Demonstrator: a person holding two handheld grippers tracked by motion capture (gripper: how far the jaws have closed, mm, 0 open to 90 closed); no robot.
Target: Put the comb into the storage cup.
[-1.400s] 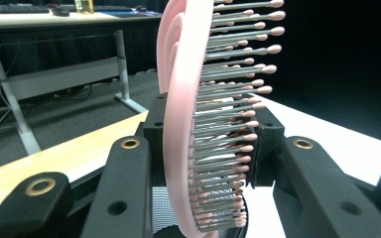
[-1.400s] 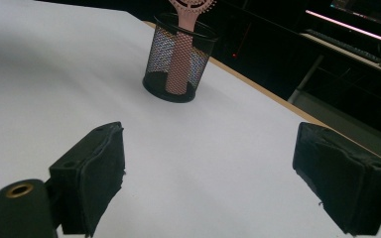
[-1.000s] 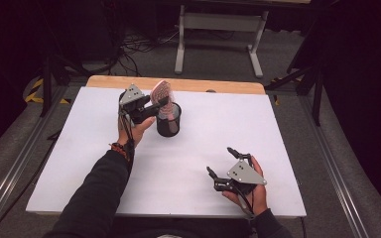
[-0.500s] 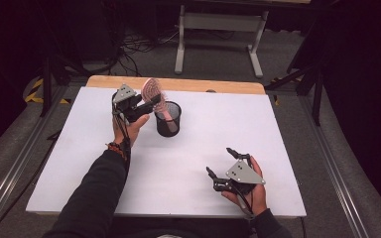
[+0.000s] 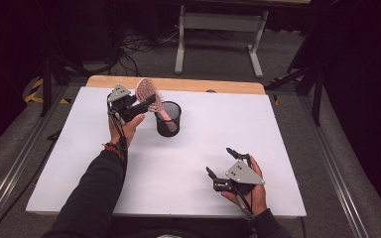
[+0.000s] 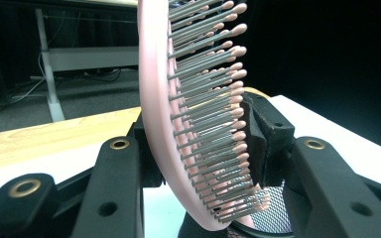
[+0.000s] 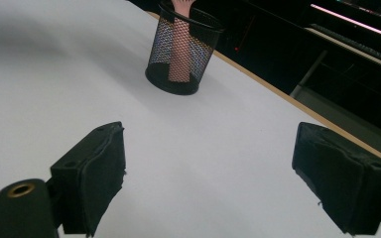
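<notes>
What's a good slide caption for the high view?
Left gripper easing open around a pink hairbrush standing handle-down in a mesh cup.

Pink hairbrush: its head is cut off by the top edge in the left gripper view, its handle sunk inside the black mesh cup (partly veiled by mesh). Whether the left gripper pads press the brush is unclear.

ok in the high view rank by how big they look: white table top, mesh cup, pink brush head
1. white table top
2. mesh cup
3. pink brush head, close to the cup, so that order is unsure
</notes>
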